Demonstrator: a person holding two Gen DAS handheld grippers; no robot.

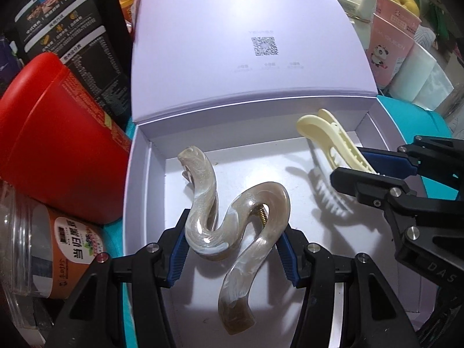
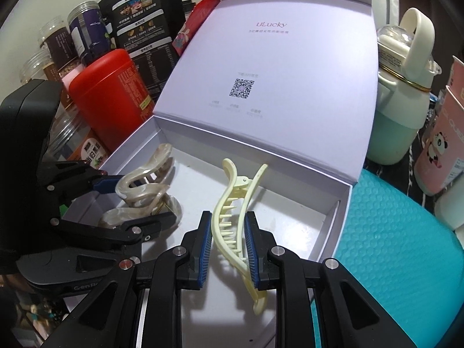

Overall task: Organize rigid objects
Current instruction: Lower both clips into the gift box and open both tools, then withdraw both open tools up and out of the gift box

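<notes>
A wavy pearl-beige hair claw (image 1: 232, 226) hangs over the open white box (image 1: 139, 174), and my left gripper (image 1: 236, 243) is shut on its middle with both blue pads pressing it. The same claw (image 2: 145, 197) shows at the box's left side in the right wrist view, held by the left gripper (image 2: 130, 206). A long cream-yellow hair claw (image 2: 235, 226) is clamped between the pads of my right gripper (image 2: 227, 240), over the box's right half. In the left wrist view this cream claw (image 1: 330, 142) sticks out of the right gripper (image 1: 359, 165).
The box's lid (image 1: 249, 37) stands raised at the back, printed with a QR code. A red canister (image 1: 58, 136), jars (image 1: 43, 246) and a black pouch (image 2: 139, 14) crowd the left. A cream-and-mint bottle (image 2: 403, 87) and pink panda cup (image 2: 440, 150) stand right, on a teal mat (image 2: 391, 232).
</notes>
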